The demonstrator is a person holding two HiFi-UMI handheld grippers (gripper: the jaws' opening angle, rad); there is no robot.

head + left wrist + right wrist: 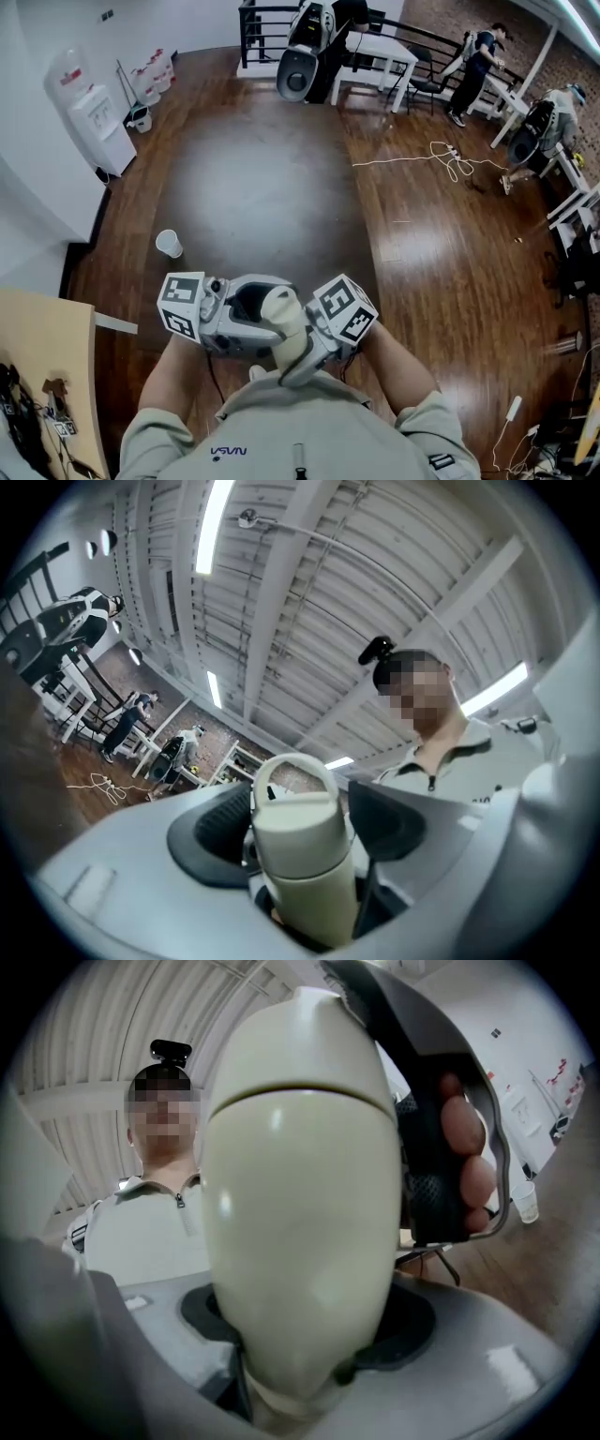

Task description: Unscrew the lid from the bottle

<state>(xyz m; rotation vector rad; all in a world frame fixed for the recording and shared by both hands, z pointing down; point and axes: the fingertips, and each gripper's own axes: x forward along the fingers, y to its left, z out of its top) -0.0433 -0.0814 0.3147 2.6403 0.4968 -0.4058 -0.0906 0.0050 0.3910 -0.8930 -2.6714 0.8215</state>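
The cream bottle (284, 317) is held in front of the person's chest, between the two grippers. In the left gripper view it (305, 864) stands upright, its lid (295, 817) with a loop handle on top. My left gripper (305, 822) has its dark pads (217, 834) against both sides at the lid's height. In the right gripper view the bottle's body (300, 1241) fills the picture, and my right gripper (305, 1330) is shut on its lower part. The hand on the left gripper (464, 1152) shows at the upper right. Marker cubes (183, 305) flank the bottle in the head view.
A paper cup (169, 243) lies on the wooden floor ahead. A water dispenser (103, 127) stands at the left wall and a wooden desk (47, 356) at the near left. Farther off are a white table (375, 56), a cable (450, 161) and people (473, 66).
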